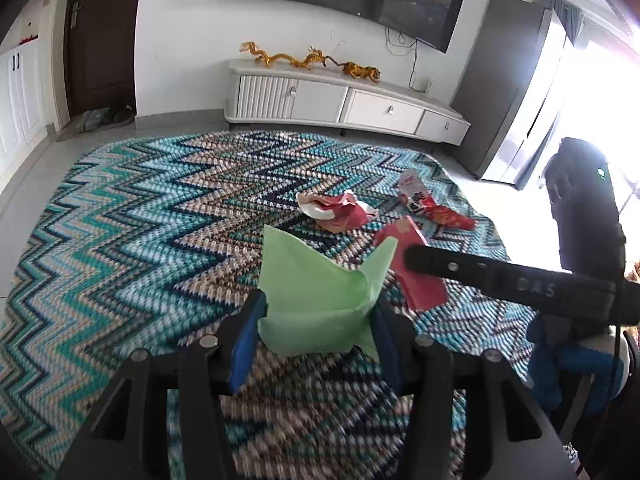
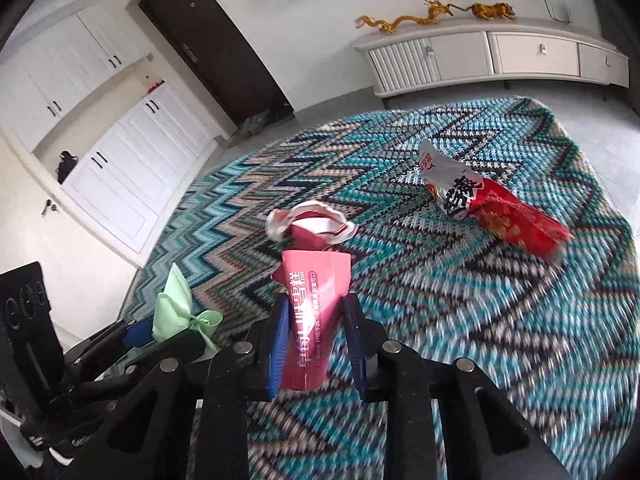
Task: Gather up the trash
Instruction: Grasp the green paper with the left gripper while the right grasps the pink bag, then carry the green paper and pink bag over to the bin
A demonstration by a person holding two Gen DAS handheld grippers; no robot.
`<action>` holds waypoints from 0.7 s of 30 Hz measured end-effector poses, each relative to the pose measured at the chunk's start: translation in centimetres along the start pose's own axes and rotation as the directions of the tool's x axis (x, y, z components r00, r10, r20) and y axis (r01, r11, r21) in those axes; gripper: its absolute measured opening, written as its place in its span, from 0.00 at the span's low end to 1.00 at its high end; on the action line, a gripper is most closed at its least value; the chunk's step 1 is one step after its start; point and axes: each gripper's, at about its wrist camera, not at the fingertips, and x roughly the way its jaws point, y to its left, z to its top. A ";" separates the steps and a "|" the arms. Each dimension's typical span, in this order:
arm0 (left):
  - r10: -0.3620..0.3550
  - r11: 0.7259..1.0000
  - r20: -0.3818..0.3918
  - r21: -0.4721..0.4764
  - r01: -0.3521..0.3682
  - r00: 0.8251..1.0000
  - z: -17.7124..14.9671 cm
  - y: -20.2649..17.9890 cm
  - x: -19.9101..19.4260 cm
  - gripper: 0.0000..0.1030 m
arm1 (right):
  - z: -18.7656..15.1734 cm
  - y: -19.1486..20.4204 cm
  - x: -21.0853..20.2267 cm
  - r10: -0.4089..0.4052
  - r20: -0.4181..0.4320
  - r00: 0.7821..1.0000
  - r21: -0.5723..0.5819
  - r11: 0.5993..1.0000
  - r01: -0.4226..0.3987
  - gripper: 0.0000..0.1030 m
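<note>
Left tool (image 1: pixel 316 316): clamps one green paper (image 1: pixel 316 292)
Right tool (image 2: pixel 316 332): clamps one pink wrapper (image 2: pixel 312 312)
Loose wrappers: two, crumpled one (image 2: pixel 312 224), red-white bag (image 2: pixel 488 200)
Surface: zigzag rug (image 2: pixel 440 300)

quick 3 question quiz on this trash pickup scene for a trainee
1. True or false: the left gripper grips a green paper napkin.
2. The right gripper holds: A) a pink wrapper B) a bottle C) nothing.
3. How many pieces of trash lie loose on the rug?

Key: 1 true. 2 A, the pink wrapper. 3 two: the crumpled red-and-white wrapper and the red-and-white snack bag.
</note>
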 end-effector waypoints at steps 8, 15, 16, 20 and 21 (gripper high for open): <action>0.087 0.992 0.072 0.081 -0.093 0.994 -1.4 -3.9 -5.9 0.48 | -5.0 0.3 -9.5 0.061 0.108 0.992 0.004 0.998 -0.062 0.24; 0.107 0.972 0.144 0.192 -0.134 0.984 -2.5 -10.3 -9.2 0.48 | -9.2 -1.1 -18.3 0.005 0.200 0.980 0.013 1.000 -0.007 0.24; 0.102 0.969 0.153 0.210 -0.133 0.983 -2.7 -11.3 -9.5 0.48 | -10.0 -1.4 -19.4 -0.006 0.211 0.977 0.017 1.000 0.003 0.24; 0.066 0.954 0.168 0.278 -0.112 0.984 -3.2 -15.4 -10.3 0.48 | -13.1 -2.9 -22.7 -0.052 0.244 0.968 0.061 0.997 0.038 0.24; 0.059 0.951 0.167 0.291 -0.106 0.984 -3.3 -16.1 -10.3 0.48 | -13.7 -3.5 -23.5 -0.058 0.252 0.966 0.079 0.996 0.039 0.24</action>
